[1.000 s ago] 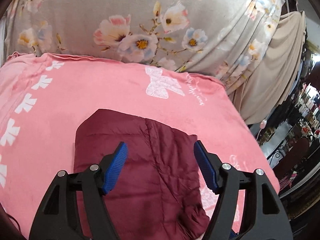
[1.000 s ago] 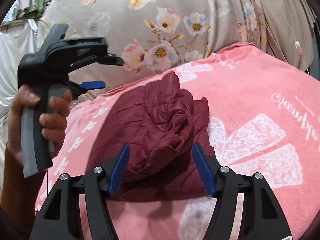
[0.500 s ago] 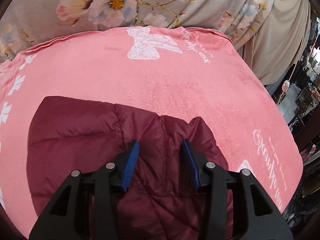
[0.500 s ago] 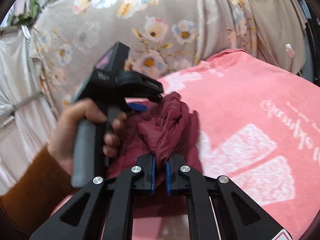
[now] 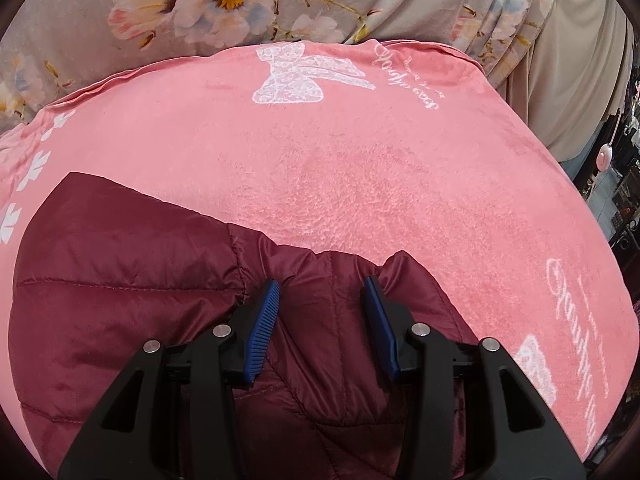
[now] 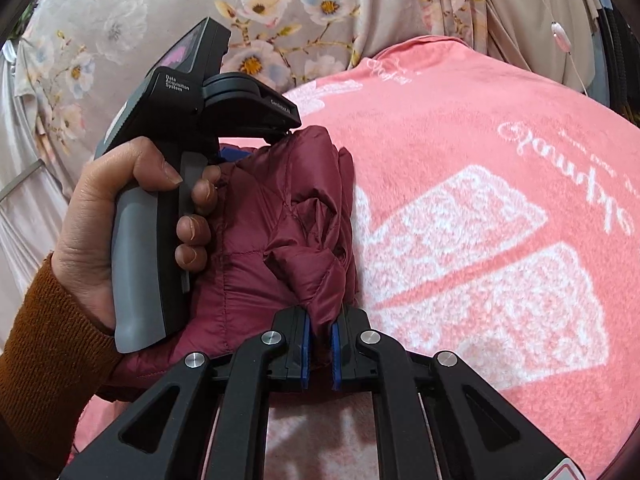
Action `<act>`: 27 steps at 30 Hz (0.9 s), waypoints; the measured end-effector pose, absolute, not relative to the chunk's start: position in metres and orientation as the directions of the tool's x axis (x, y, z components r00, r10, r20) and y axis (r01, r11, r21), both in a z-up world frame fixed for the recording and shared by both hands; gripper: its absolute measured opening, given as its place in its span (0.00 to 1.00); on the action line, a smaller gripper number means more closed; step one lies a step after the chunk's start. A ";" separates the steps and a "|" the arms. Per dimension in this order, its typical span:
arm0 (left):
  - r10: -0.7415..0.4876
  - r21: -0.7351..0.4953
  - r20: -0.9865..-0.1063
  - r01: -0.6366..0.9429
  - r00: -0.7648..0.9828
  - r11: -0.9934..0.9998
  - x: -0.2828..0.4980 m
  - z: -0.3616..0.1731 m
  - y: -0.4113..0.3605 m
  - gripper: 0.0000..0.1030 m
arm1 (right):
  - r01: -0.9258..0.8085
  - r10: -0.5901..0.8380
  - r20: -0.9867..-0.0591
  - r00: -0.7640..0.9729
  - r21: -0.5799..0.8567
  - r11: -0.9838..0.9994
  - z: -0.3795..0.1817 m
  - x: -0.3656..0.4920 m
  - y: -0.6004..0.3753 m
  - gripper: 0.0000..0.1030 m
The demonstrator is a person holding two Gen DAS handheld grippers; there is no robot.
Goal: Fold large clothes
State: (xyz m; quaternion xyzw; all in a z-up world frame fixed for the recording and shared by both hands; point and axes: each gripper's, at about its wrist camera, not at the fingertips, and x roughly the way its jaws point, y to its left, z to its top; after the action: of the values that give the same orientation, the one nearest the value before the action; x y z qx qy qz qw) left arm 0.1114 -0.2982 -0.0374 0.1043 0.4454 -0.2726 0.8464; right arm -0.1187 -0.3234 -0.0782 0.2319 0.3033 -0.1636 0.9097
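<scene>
Jacket [image 5: 132,280], bunched on the pink blanket [image 5: 360,184], runs lengthwise away from the right tongs [image 6: 319,334] pinching its near edge, while the left tongs [image 5: 323,332], half-spread, press a ridge farther along.

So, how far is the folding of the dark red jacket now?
Partly done: the maroon jacket lies as a doubled bundle on the pink blanket. In hand: the right gripper pinches a bunched fold, and the left gripper straddles a puffed ridge. Left: flattening it into a neat final fold.
</scene>
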 end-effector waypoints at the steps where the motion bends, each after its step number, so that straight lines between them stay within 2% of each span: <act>1: -0.365 -0.060 -0.810 0.555 0.459 0.830 0.111 -0.039 -0.299 0.42 | 0.439 -0.156 -0.631 0.760 0.321 0.839 -0.079 -0.117 -0.322 0.06; 17: -0.323 0.026 -0.783 0.547 0.531 0.837 0.109 -0.062 -0.307 0.42 | 0.437 -0.156 -0.668 0.728 0.276 0.856 -0.084 -0.107 -0.317 0.09; 21: -0.340 0.015 -0.773 0.551 0.536 0.834 0.109 -0.061 -0.306 0.42 | 0.419 -0.118 -0.651 0.750 0.331 0.846 -0.081 -0.113 -0.324 0.15; 24: -0.387 -0.052 -0.770 0.554 0.507 0.831 0.109 -0.047 -0.291 0.43 | 0.425 -0.146 -0.633 0.760 0.314 0.849 -0.062 -0.135 -0.329 0.32; 26: -0.443 -0.135 -0.755 0.547 0.483 0.826 0.101 -0.022 -0.260 0.44 | 0.423 -0.167 -0.611 0.774 0.302 0.854 -0.045 -0.149 -0.331 0.32; 27: -0.458 -0.156 -0.744 0.540 0.487 0.827 0.095 -0.008 -0.242 0.51 | 0.423 -0.181 -0.600 0.779 0.290 0.859 -0.037 -0.153 -0.331 0.32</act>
State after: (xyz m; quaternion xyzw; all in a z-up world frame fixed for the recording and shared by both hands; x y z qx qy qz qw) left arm 0.0954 -0.2417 -0.0083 0.0495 0.4153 -0.2898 0.8609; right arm -0.1534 -0.3309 -0.0374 0.2092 0.2891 -0.1641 0.9196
